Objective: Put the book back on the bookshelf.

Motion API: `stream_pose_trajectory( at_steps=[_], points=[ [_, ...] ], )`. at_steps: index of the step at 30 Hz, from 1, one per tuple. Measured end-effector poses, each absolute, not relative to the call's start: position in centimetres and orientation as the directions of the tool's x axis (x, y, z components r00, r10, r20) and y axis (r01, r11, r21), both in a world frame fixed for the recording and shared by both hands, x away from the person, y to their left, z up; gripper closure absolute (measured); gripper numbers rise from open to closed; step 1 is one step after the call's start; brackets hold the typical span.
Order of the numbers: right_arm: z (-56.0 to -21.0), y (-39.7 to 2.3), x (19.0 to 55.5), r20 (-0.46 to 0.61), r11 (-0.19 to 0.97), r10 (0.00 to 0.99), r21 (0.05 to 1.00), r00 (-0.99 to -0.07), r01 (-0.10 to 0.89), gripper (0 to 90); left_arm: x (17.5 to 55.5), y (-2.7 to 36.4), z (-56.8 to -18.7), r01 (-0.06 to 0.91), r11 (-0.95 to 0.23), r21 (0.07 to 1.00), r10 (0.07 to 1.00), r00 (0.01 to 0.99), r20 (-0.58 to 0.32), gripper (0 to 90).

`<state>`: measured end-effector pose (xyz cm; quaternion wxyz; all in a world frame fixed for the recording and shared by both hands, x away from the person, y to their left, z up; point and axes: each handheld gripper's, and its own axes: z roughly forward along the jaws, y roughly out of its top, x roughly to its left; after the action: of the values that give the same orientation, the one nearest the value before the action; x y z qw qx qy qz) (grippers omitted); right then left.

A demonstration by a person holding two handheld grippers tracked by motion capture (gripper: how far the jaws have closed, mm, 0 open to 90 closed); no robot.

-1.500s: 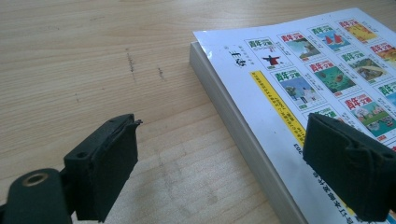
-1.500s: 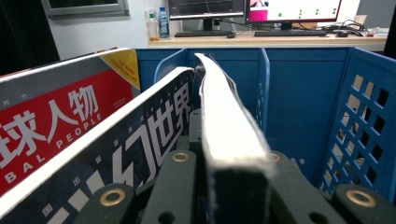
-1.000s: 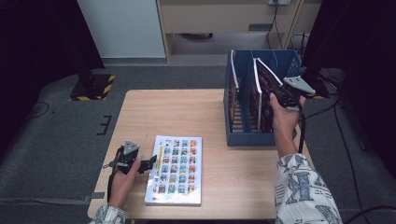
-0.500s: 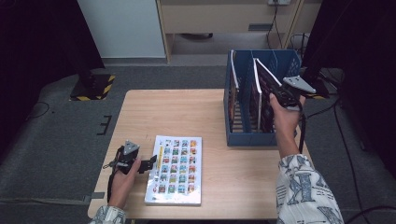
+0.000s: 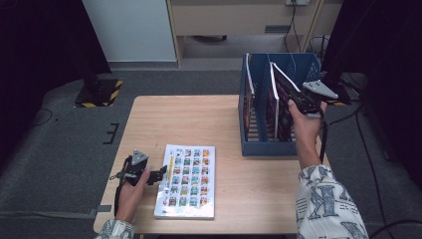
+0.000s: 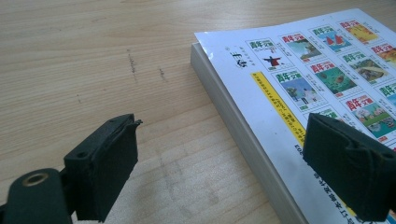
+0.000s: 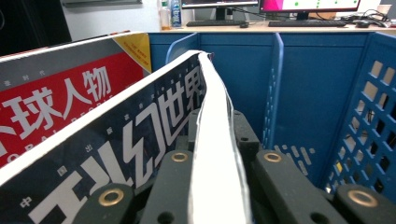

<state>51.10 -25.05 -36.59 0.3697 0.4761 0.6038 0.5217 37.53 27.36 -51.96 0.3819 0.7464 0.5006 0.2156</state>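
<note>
The left gripper (image 5: 160, 174) is held low at the near left of the table, pointed to the right, its jaws spread wide and nothing pressed between them. It is gripped from behind by the left hand (image 5: 130, 191), whose forearm is brought in from the bottom edge. The right gripper (image 5: 294, 101) is raised at the far right, pointed left, its jaws closed tight. It is carried by the right hand (image 5: 304, 127), with the patterned sleeve (image 5: 326, 204) stretched forward and the cable hung beside the wrist.
</note>
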Motion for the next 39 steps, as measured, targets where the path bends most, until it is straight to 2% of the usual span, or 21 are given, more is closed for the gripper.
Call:
stream_pose_trajectory(
  at_steps=[15,28,39],
  points=[
    [-36.1,-25.8,50.8,0.063,-0.029,0.973,0.988,-0.222,0.153,83.6,37.5,27.4,-51.9,0.584,-0.212,0.783,0.911,0.407,-0.057,9.6],
    [-36.4,-25.2,52.7,0.061,-0.037,0.983,0.99,-0.175,0.138,83.6,37.5,27.4,-52.0,0.585,-0.209,0.784,0.911,0.409,-0.063,9.6],
    [-37.6,-24.3,52.6,0.039,-0.014,0.981,0.991,-0.189,0.131,83.0,37.5,27.3,-51.9,0.581,-0.211,0.786,0.908,0.414,-0.062,9.6]
  ],
)
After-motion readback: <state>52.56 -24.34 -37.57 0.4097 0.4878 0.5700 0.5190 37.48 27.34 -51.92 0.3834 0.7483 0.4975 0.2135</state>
